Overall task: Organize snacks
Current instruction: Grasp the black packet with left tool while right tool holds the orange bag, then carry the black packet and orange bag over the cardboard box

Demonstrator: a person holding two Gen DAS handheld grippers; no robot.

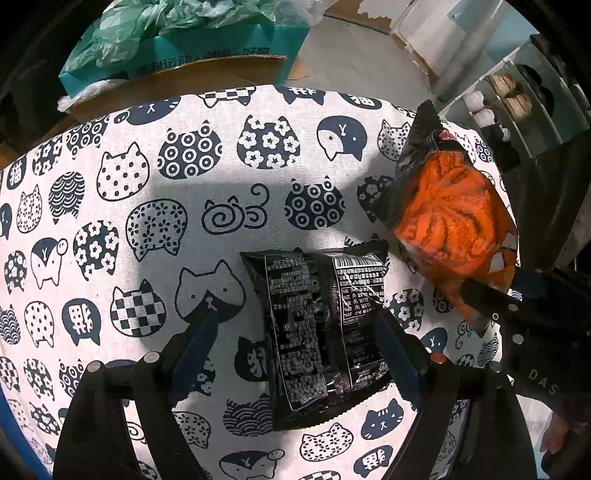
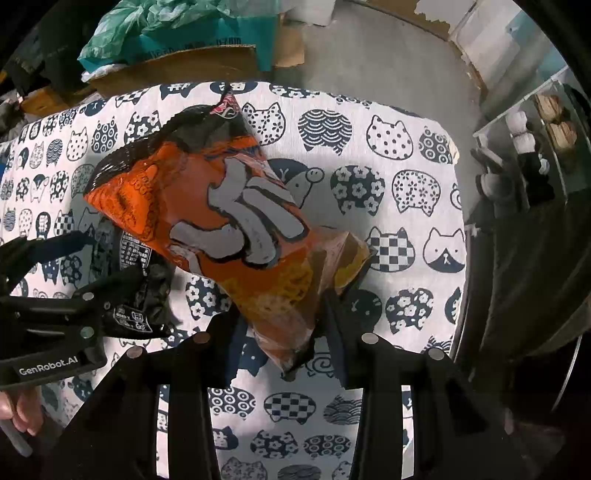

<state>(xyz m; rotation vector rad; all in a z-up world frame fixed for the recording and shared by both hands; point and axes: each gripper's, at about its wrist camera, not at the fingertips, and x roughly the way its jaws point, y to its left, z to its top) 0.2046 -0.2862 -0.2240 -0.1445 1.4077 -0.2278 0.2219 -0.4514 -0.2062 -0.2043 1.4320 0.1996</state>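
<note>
A black snack packet (image 1: 321,332) lies printed side up on the cat-print tablecloth (image 1: 147,192). My left gripper (image 1: 295,306) is open, its fingers on either side of the packet, not closed on it. My right gripper (image 2: 280,314) is shut on the lower end of an orange snack bag (image 2: 229,221) and holds it tilted above the cloth. The orange bag (image 1: 454,225) also shows in the left wrist view, at the right, with the right gripper's finger (image 1: 491,299) below it. The black packet (image 2: 136,291) and left gripper (image 2: 92,266) show at the left of the right wrist view.
Beyond the table's far edge stand a teal cardboard box (image 1: 221,55) with green plastic bags (image 1: 140,26) and brown cardboard (image 2: 177,70). A white shelf unit (image 1: 517,96) with small objects stands at the far right. The table's right edge (image 2: 458,229) drops to a dark area.
</note>
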